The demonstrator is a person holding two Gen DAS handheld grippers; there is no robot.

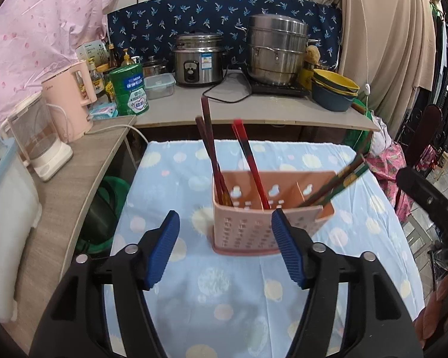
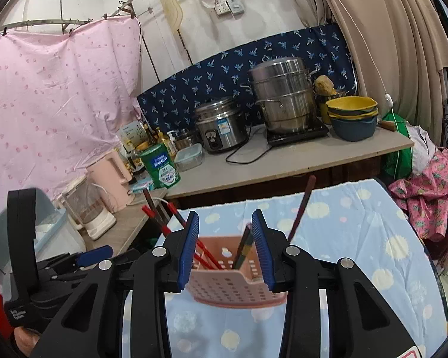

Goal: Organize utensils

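Note:
A pink perforated utensil holder [image 1: 248,226] stands on the table's blue dotted cloth [image 1: 224,298]. Dark brown chopsticks [image 1: 207,137] lean in its left compartment and red chopsticks [image 1: 248,155] in the middle one. Blurred green-and-brown chopsticks [image 1: 337,182] slant out of its right end. My left gripper [image 1: 225,213] is open just in front of the holder, with nothing between its pads. My right gripper [image 2: 225,213] is open above the holder [image 2: 224,283], and no pad touches anything. A dark chopstick [image 2: 301,208] and the red chopsticks [image 2: 206,256] rise beyond its fingers.
A counter [image 1: 254,113] behind the table carries a rice cooker [image 1: 198,59], a steel steamer pot [image 1: 276,50], stacked bowls [image 1: 334,89] and a green can [image 1: 130,89]. A pink kettle [image 1: 70,101] and a glass jug [image 1: 35,137] stand on the left shelf. Clothes hang at the right.

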